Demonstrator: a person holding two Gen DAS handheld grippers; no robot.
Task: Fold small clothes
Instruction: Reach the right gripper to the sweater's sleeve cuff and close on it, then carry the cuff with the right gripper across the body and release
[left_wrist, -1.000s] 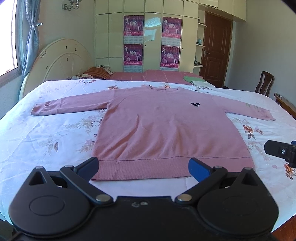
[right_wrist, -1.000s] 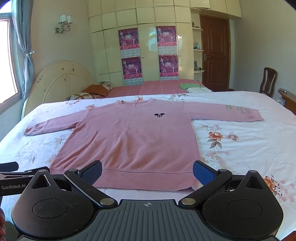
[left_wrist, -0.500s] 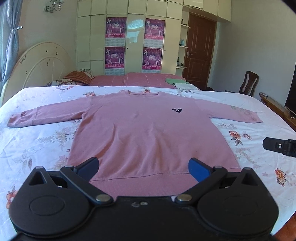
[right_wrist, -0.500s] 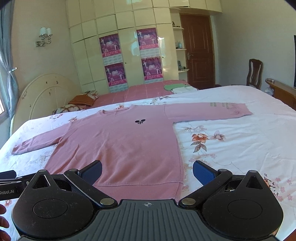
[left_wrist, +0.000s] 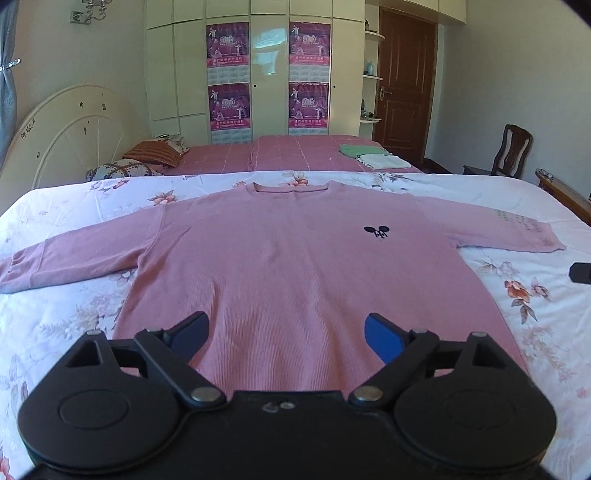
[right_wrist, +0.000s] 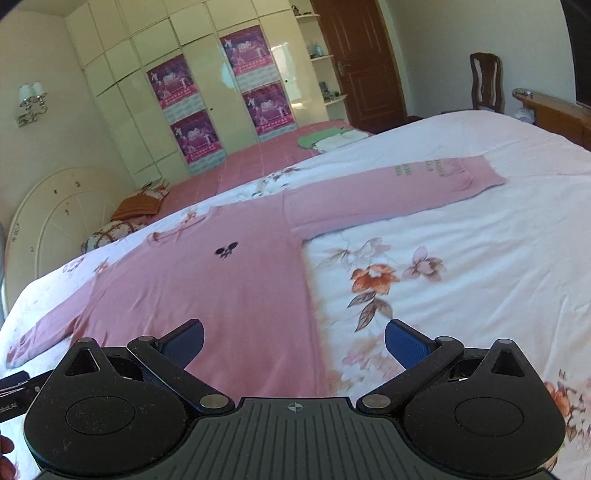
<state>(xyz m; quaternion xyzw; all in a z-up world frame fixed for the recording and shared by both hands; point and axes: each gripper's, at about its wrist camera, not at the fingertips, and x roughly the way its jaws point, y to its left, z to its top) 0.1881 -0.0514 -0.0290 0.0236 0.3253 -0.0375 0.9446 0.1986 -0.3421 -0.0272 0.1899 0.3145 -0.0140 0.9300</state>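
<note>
left wrist view looks along the left gripper (left_wrist: 286, 328), whose blue fingers (left_wrist: 382, 336) stand spread wide above the lower body of the pink sweater (left_wrist: 295, 266); its jaws have just been closing a little, with nothing pinched between them, only the knit lying underneath. the gripper's black body hides the sweater's hem, so it cannot be told how near the pads are to the cloth. at the right edge a dark bit of the other tool is cut off by the frame. right wrist view, tilted, shows the right gripper (right_wrist: 293, 341) likewise released, its jaws apart and empty, straddling the sweater's right side edge: one pad over pink knit, the other over the floral sheet (right_wrist: 461, 266). the sweater lies flat and face up on that sheet, both sleeves stretched outward, a small dark emblem (left_wrist: 376, 232) on the chest; the left sleeve's cuff runs out of the left view, and the green lettering (right_wrist: 424, 168) on the right sleeve is too small to read. a fingertip shows at the bottom left corner of the right view. beyond the sheet lies a pink bedspread (left_wrist: 280, 155) with folded green and white clothes (left_wrist: 373, 155), pillows (left_wrist: 147, 158) by a cream headboard (left_wrist: 70, 125), a cream wardrobe (left_wrist: 177, 66) with four purple posters (left_wrist: 229, 107), a brown door (left_wrist: 404, 81), a wooden chair (left_wrist: 513, 151) and a wall lamp (right_wrist: 31, 99).
</note>
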